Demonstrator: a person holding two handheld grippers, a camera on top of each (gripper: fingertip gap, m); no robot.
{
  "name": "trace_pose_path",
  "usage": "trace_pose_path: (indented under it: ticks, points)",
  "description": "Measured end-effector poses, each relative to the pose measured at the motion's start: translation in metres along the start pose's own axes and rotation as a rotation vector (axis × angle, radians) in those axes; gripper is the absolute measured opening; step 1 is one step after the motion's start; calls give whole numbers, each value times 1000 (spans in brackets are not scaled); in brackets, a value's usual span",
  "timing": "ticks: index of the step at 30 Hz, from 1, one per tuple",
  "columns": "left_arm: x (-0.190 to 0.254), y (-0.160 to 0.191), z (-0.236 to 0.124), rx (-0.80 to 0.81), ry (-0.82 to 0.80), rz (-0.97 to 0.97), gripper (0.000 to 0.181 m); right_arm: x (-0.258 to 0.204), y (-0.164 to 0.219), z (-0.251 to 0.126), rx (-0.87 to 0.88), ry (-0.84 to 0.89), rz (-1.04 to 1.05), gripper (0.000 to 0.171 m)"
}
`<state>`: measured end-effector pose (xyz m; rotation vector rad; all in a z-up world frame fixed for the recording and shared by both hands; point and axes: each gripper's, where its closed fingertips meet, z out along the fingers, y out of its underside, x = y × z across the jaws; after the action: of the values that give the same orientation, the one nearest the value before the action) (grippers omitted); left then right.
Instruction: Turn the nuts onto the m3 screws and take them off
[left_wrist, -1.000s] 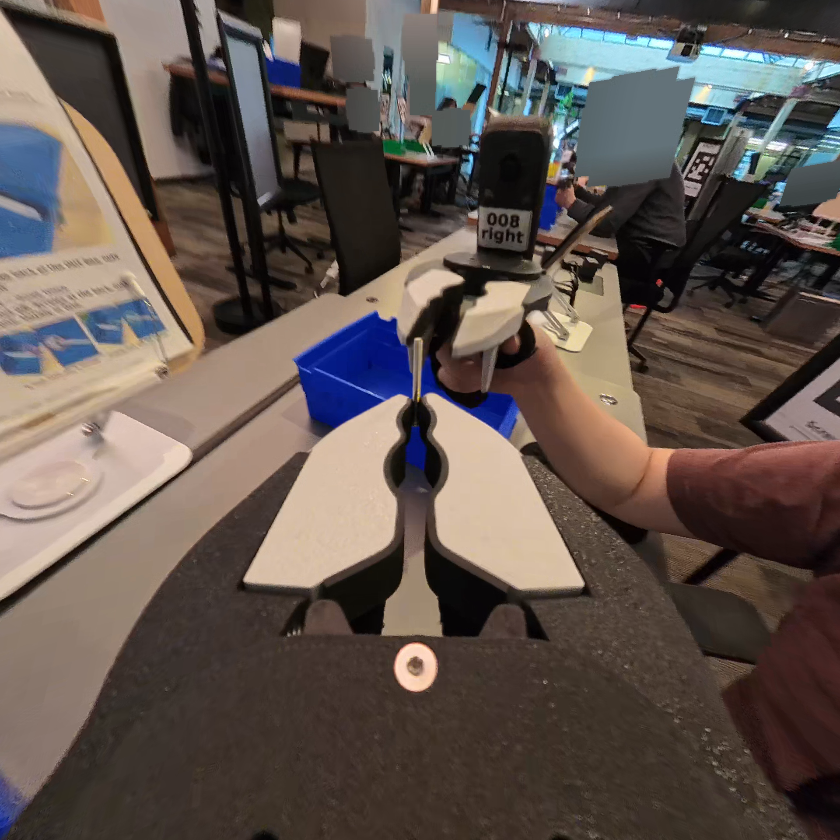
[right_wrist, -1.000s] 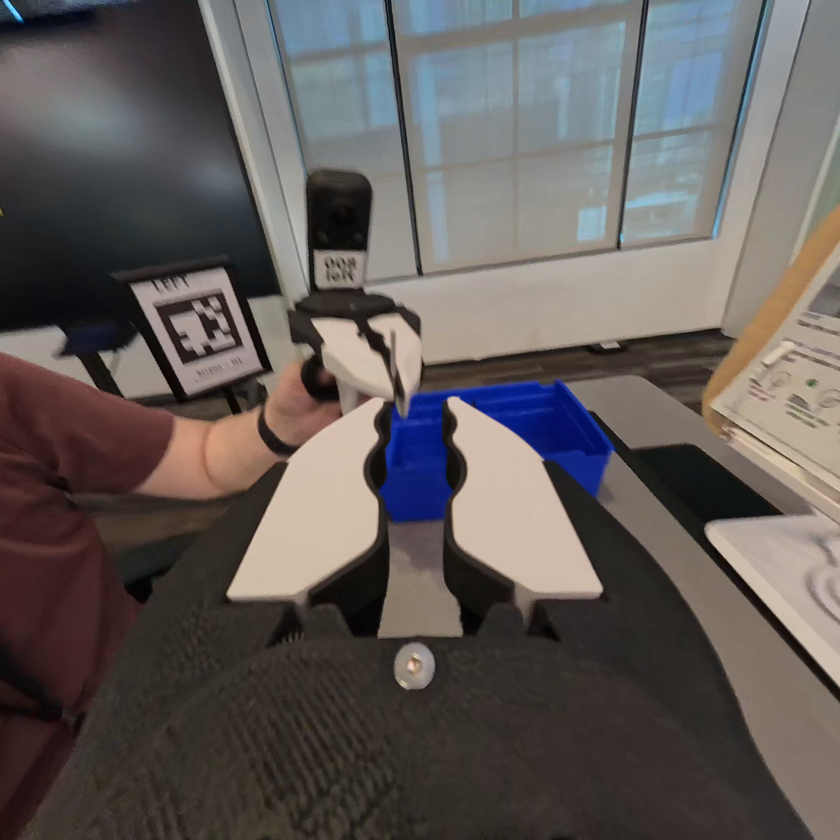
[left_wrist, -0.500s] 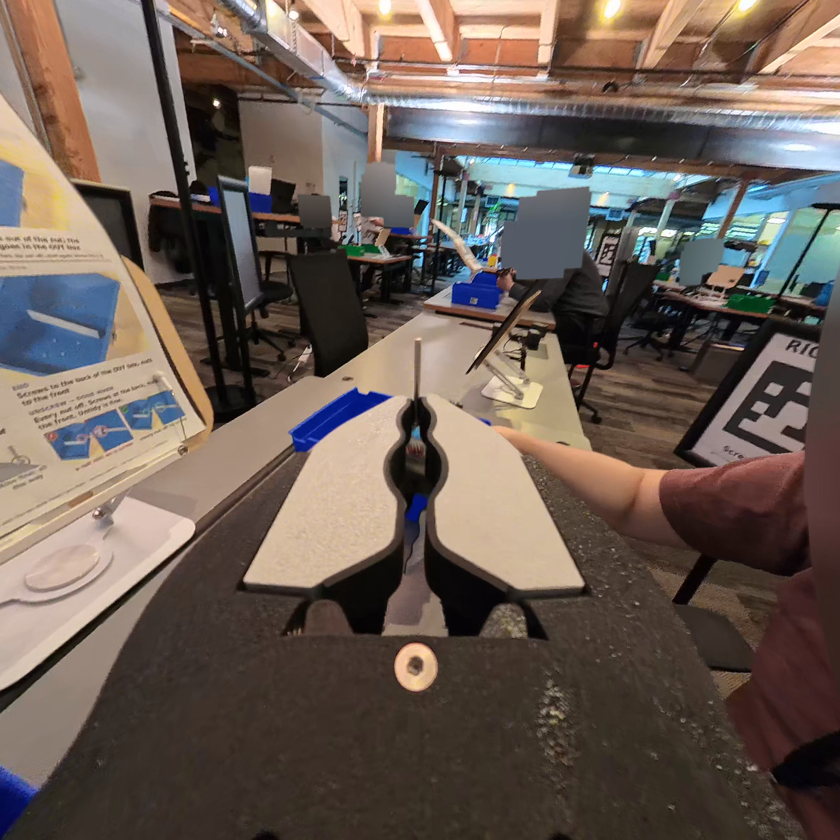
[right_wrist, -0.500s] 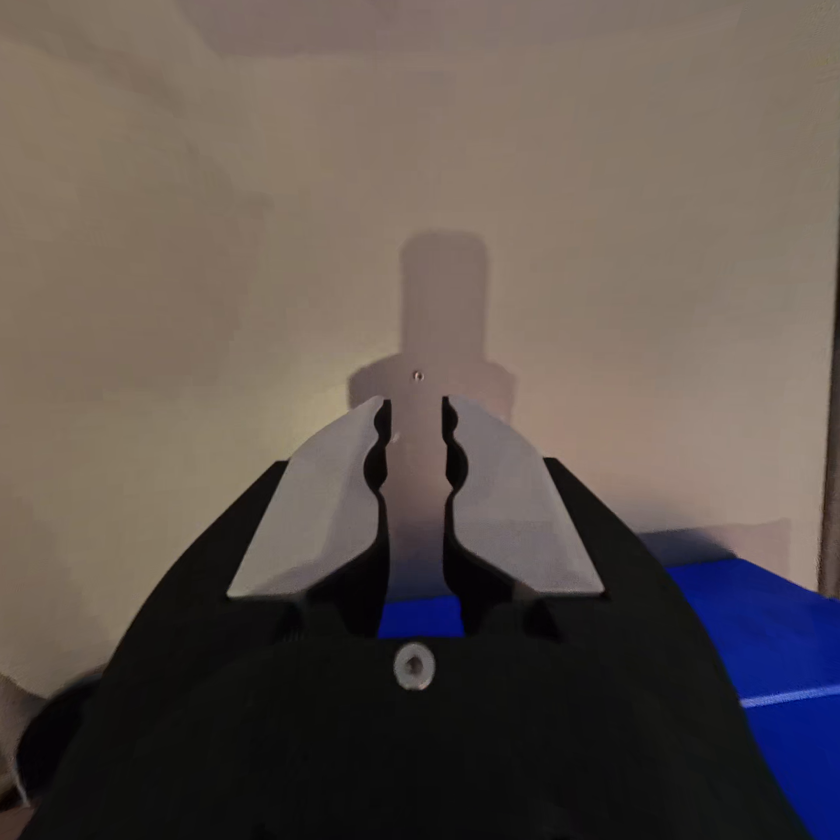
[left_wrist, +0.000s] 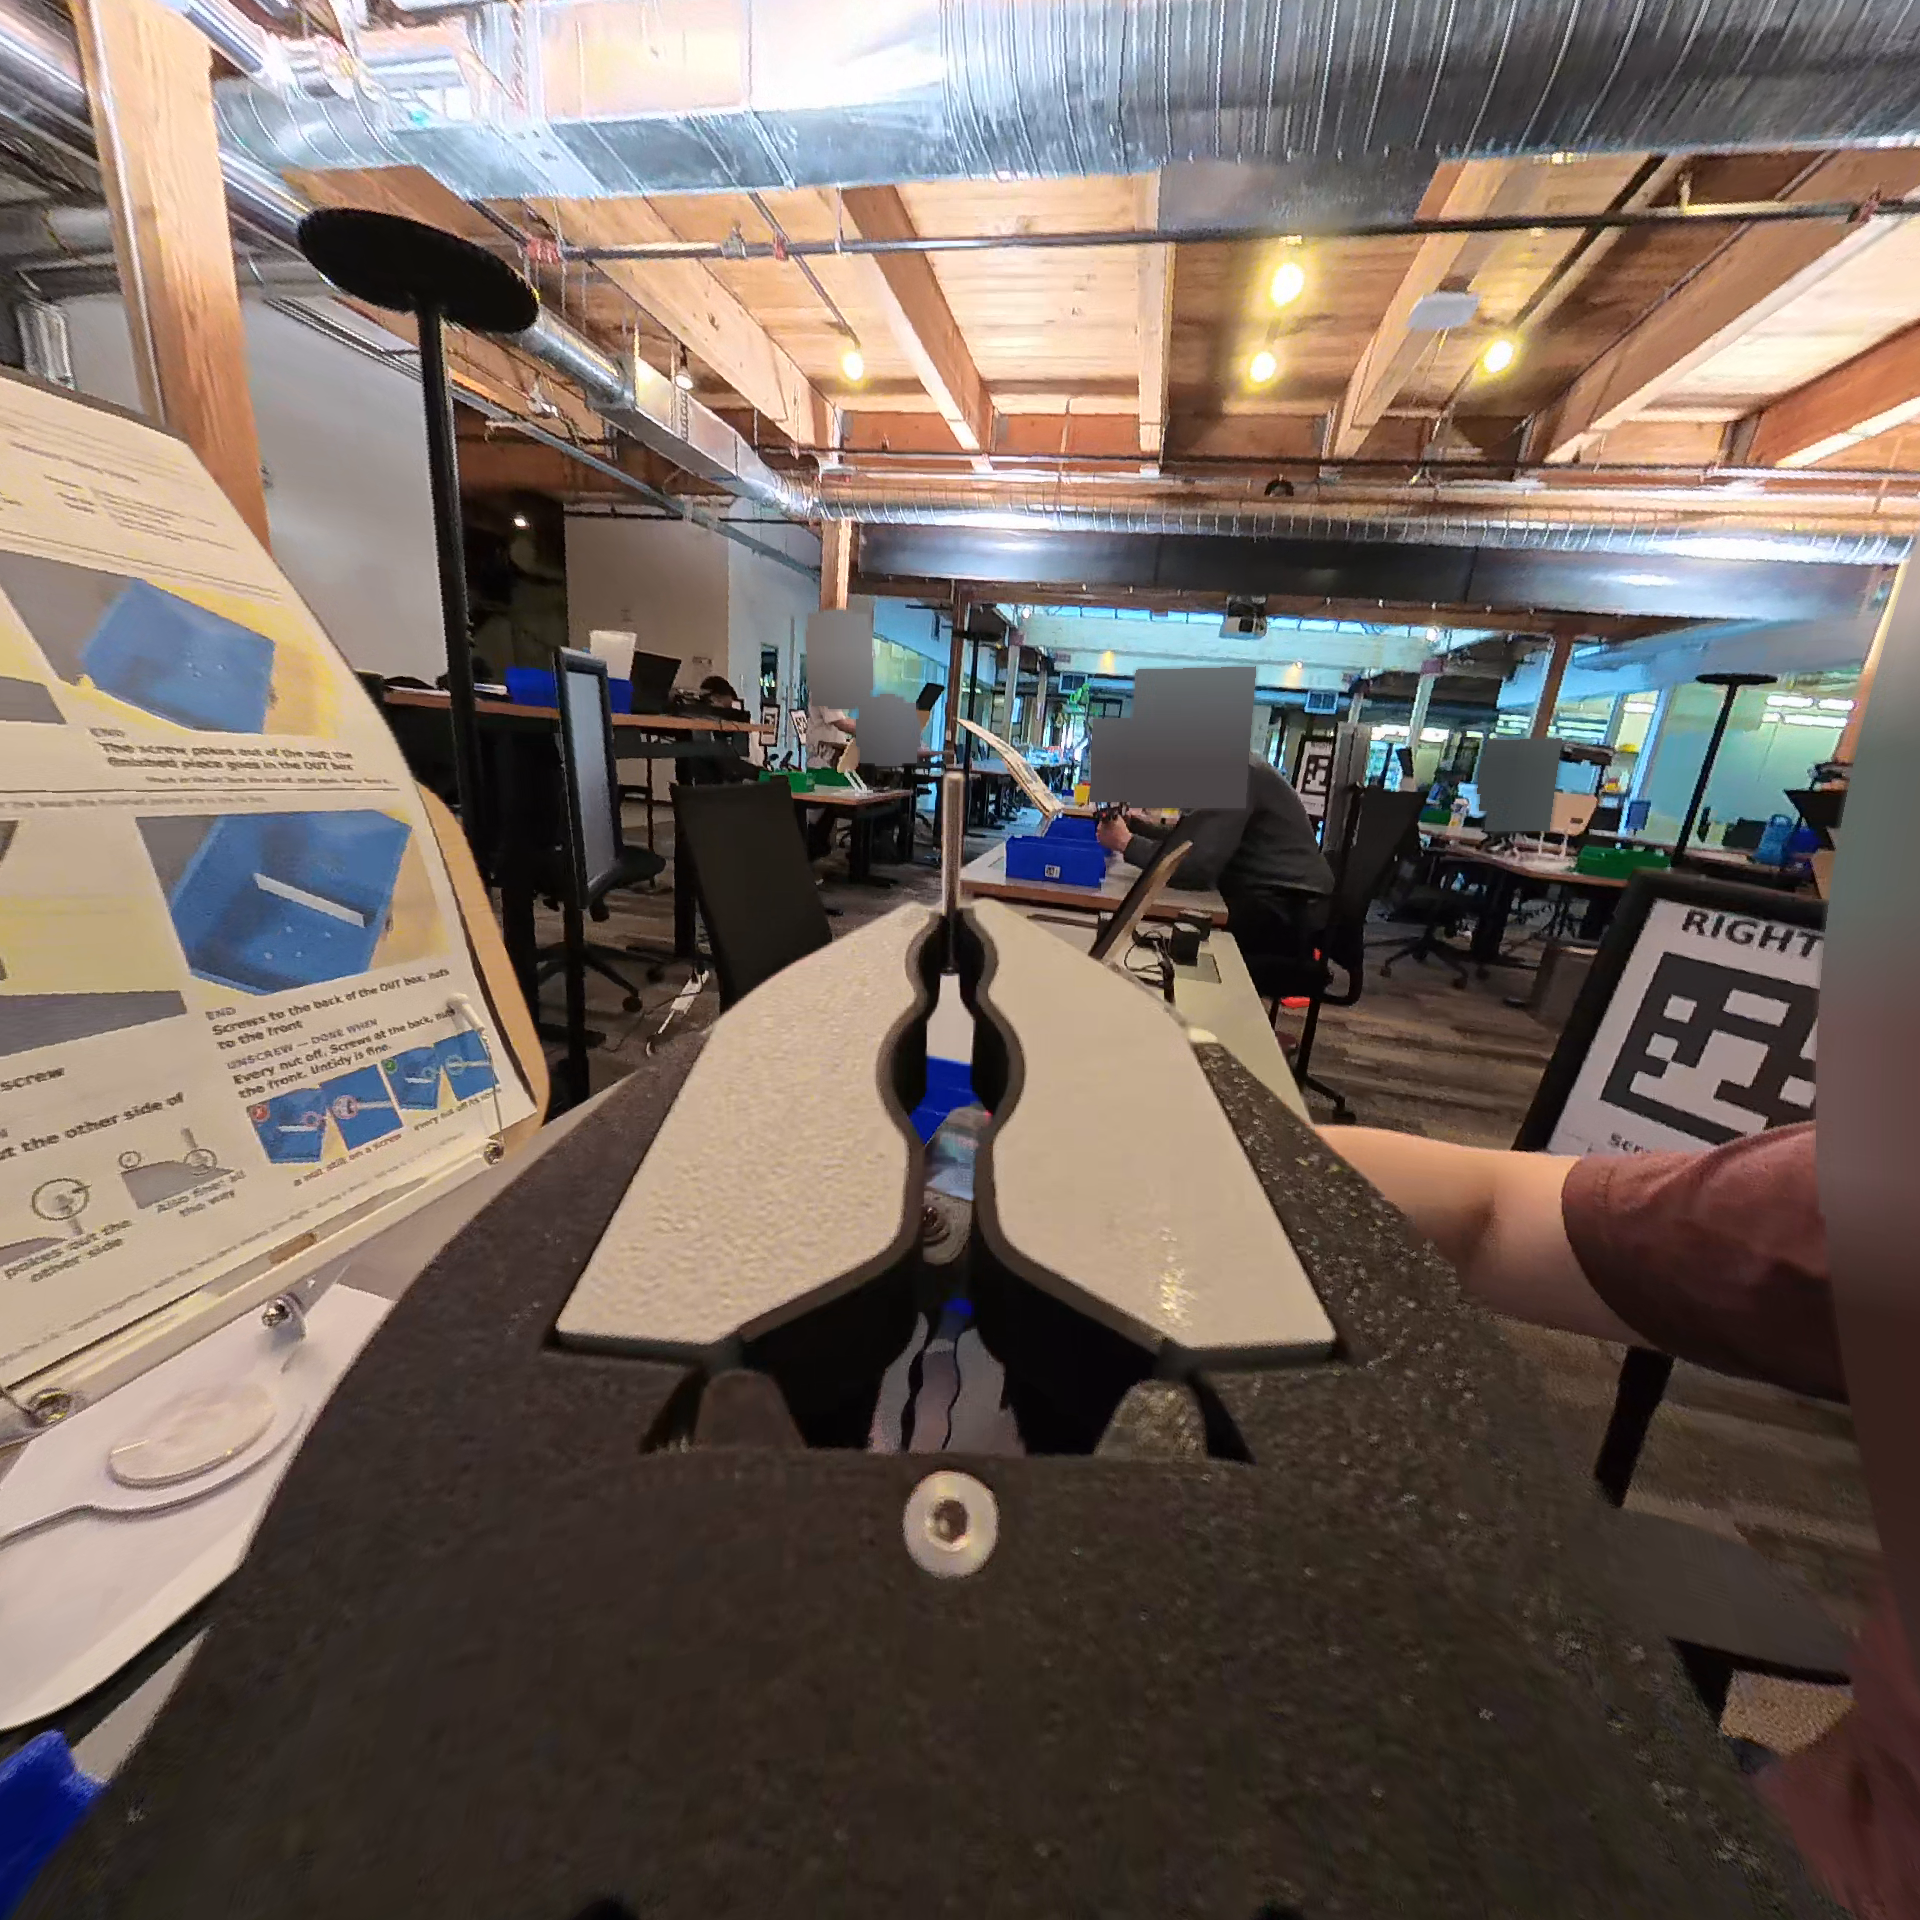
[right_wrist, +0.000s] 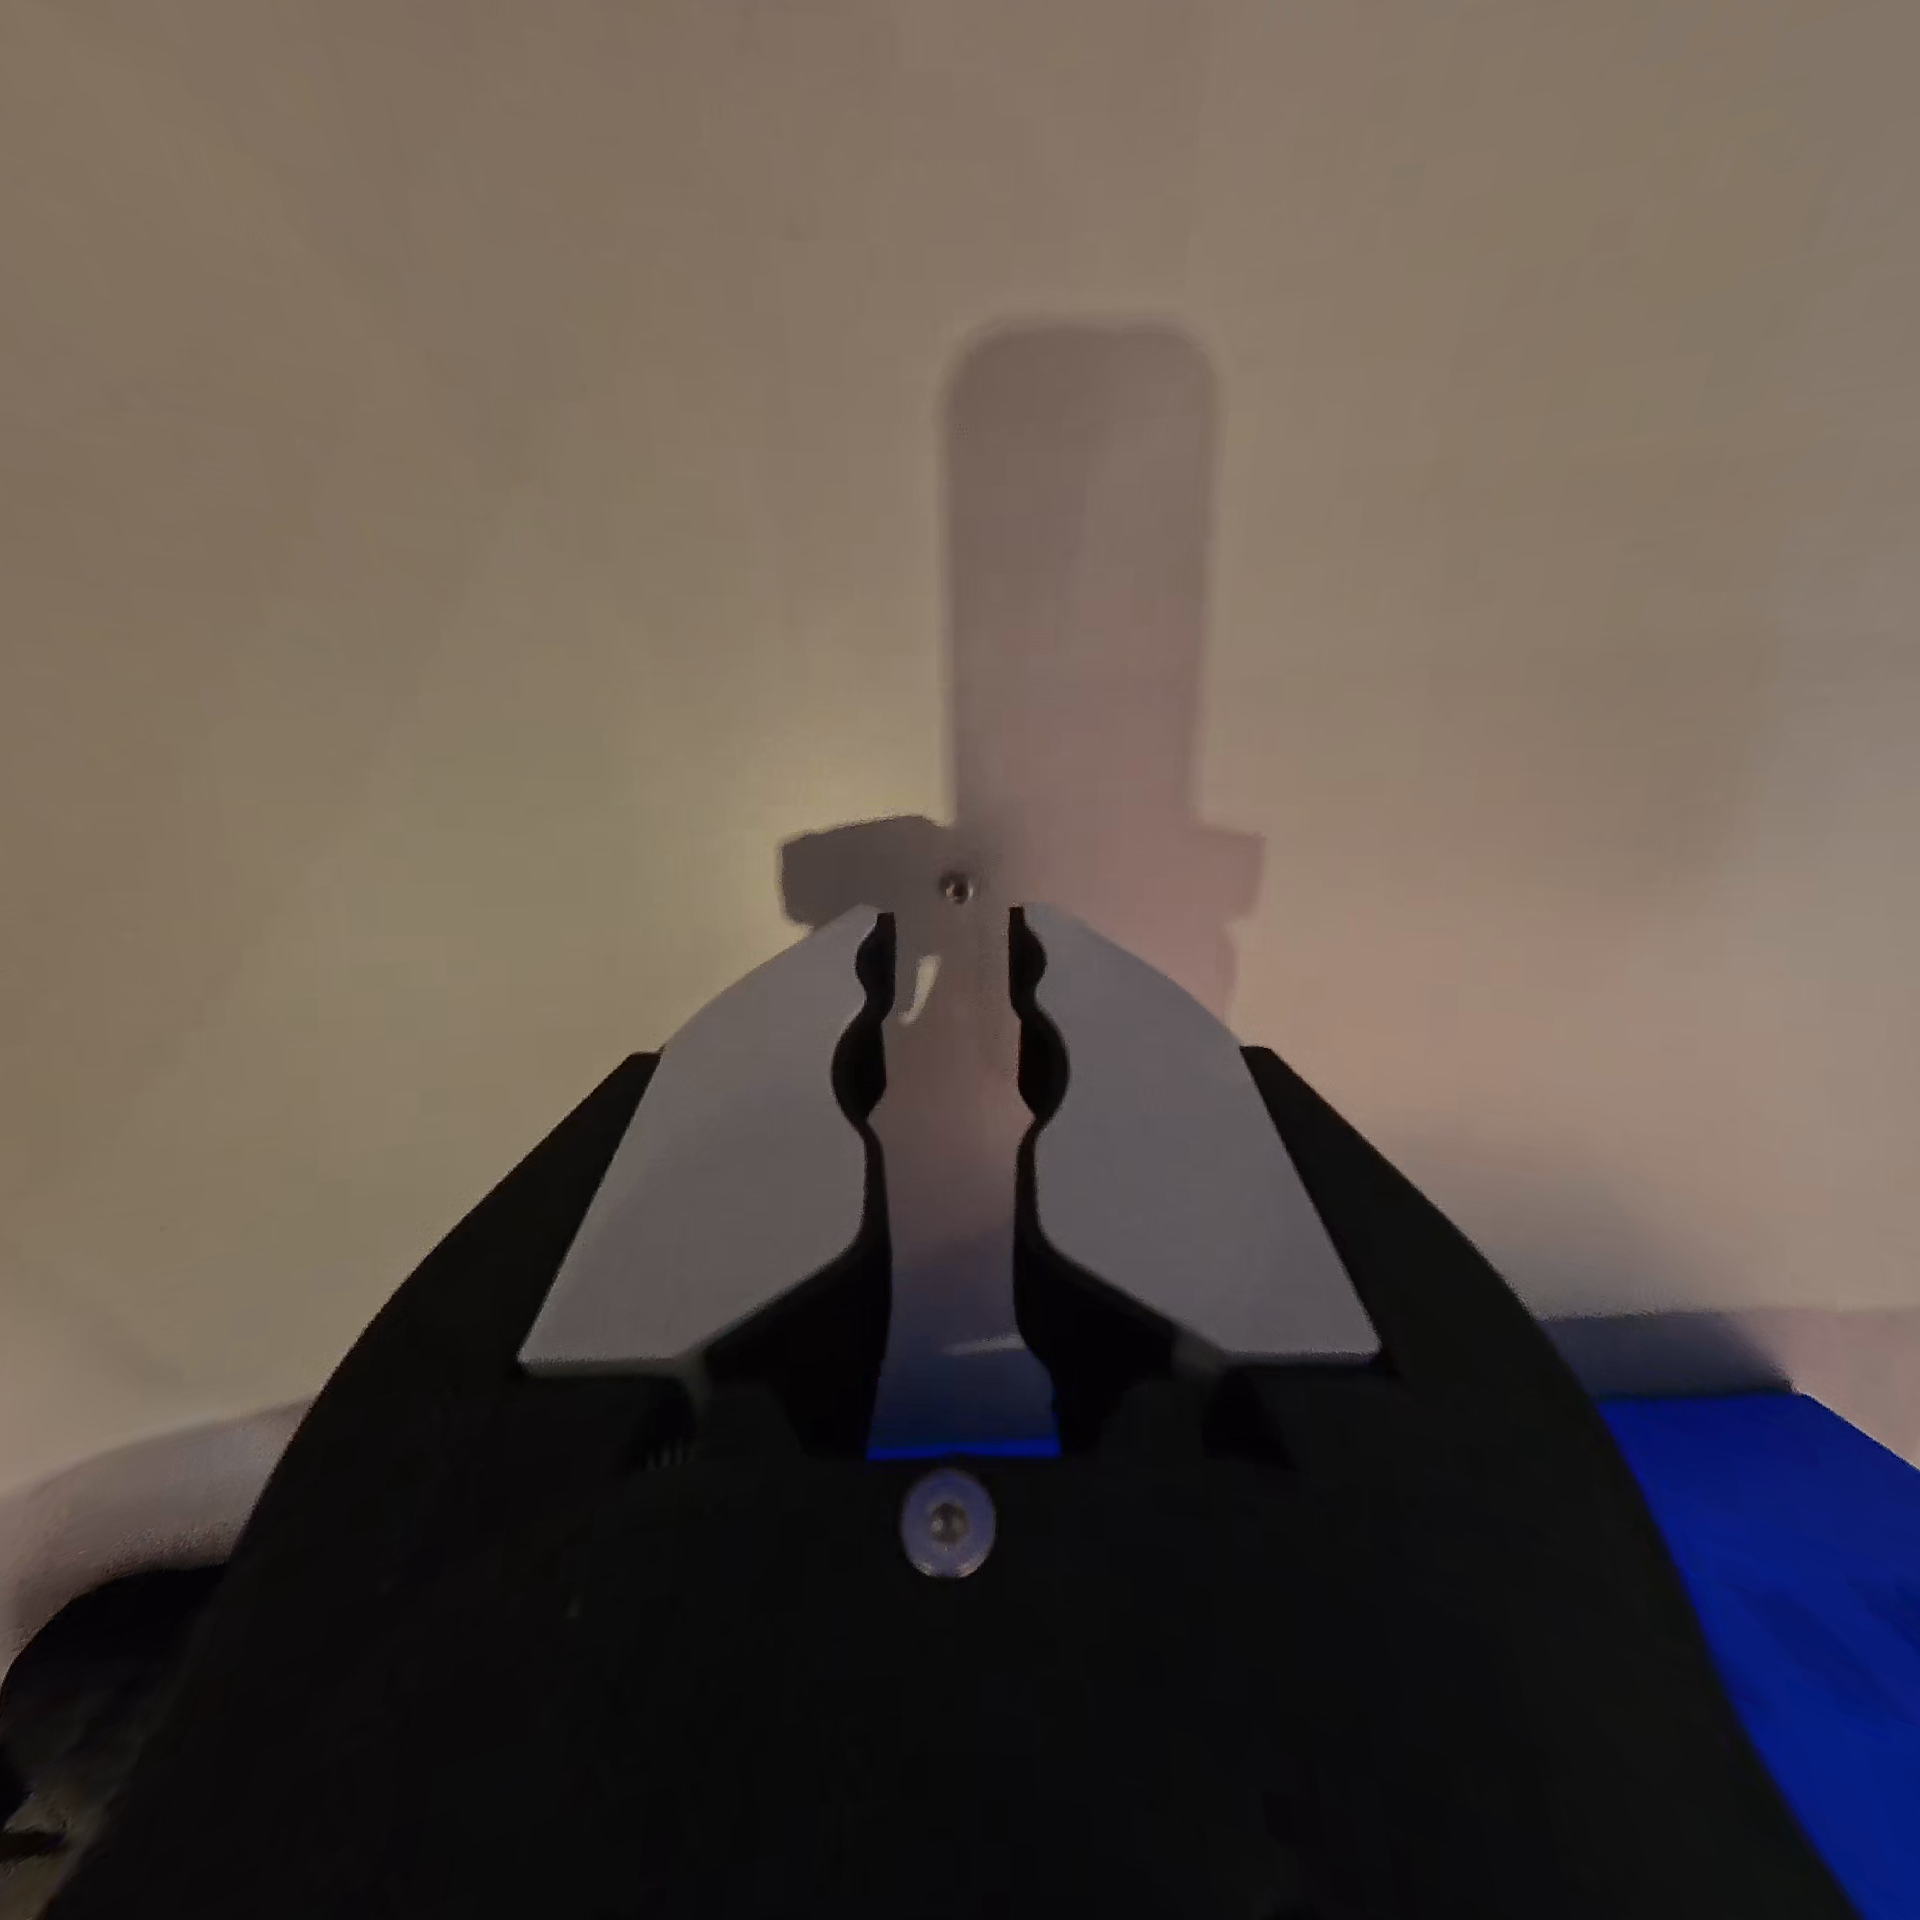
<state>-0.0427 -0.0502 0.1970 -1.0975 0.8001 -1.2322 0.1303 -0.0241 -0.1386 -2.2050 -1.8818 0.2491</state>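
In the left wrist view my left gripper (left_wrist: 951, 920) is shut on a thin metal screw (left_wrist: 949, 842). The screw stands straight up out of the fingertips, and I see no nut on its shaft. In the right wrist view my right gripper (right_wrist: 945, 920) is open and empty, facing a pale surface (right_wrist: 520, 520) at close range. A small shiny round metal piece (right_wrist: 951, 886) sits just beyond the gap between its fingertips. I cannot tell whether it is a nut or a screw end. A gripper-shaped shadow (right_wrist: 1081, 623) lies on the surface behind it.
A blue bin shows between the left fingers (left_wrist: 940, 1091) and at the lower right of the right wrist view (right_wrist: 1766, 1558). An instruction sheet on a stand (left_wrist: 208, 935) is at the left. A person's forearm (left_wrist: 1455, 1216) reaches in from the right. Chairs and desks stand farther back. The tips of one gripper are about 35 cm away from the tips of the other.
The left gripper has tilted upward with the screw still in it. The right gripper turned from facing the left one to facing the pale surface, and the shadow has grown larger.
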Motion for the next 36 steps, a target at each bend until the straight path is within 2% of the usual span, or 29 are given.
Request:
trace_pose_path:
  ticks: [8,25,36]
  points:
    - [-10,3,-15,-49,-49,6,2,1,2,13,-40,-46,44,20]
    - [-4,-3,-14,-36,-39,-22,2,0,9,22,-41,-10,83,12]
    - [-2,11,-5,-85,-23,-33,2,-1,7,24,-37,3,67,7]
